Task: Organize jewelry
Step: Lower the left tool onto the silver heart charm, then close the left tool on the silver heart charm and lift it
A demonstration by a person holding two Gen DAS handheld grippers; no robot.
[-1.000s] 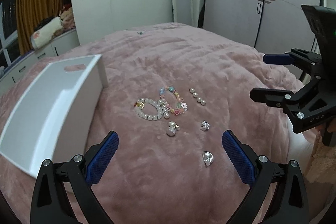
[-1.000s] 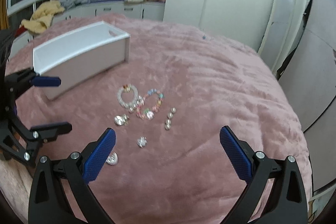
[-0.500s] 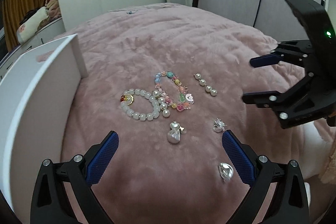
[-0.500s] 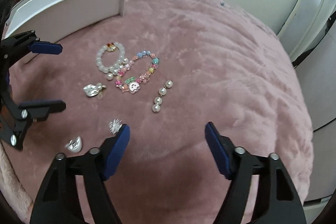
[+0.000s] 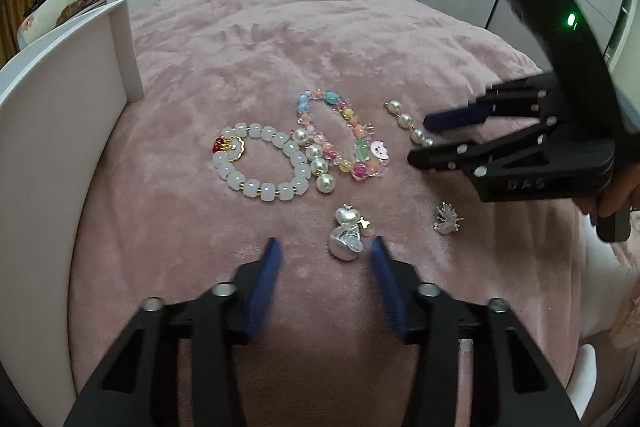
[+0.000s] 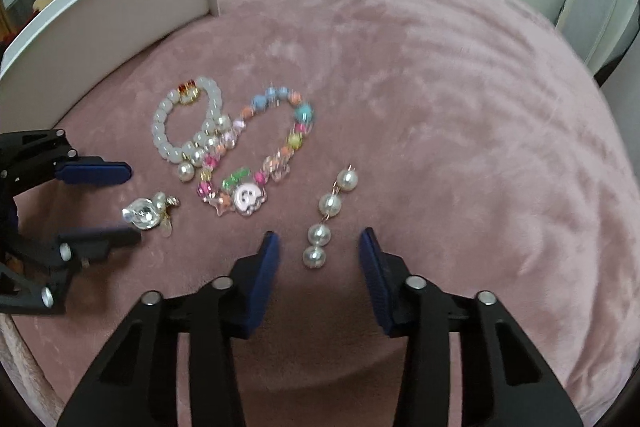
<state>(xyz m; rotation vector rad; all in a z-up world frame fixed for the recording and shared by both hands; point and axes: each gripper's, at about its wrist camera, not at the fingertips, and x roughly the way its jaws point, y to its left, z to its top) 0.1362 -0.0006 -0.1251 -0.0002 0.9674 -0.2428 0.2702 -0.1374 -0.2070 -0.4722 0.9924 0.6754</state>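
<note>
While our right gripper (image 6: 318, 255), half open and empty, straddles the near end of the pearl strand (image 6: 330, 217) lying lengthwise away on the bed (image 6: 440, 107), our left gripper (image 5: 324, 261) gapes empty beside the silver charm (image 5: 347, 241).

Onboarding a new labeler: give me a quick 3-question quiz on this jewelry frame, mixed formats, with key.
1. True or false: the left gripper has its jaws shut on the silver heart charm.
2. Which piece lies between the right gripper jaws? A) white bead bracelet B) pearl strand C) colorful bead bracelet
3. Fill in: the white tray stands on the pink ____.

Key: 1 false, the jaws are open and the charm lies just ahead of the right-hand one; 2 B; 3 blanket.
</note>
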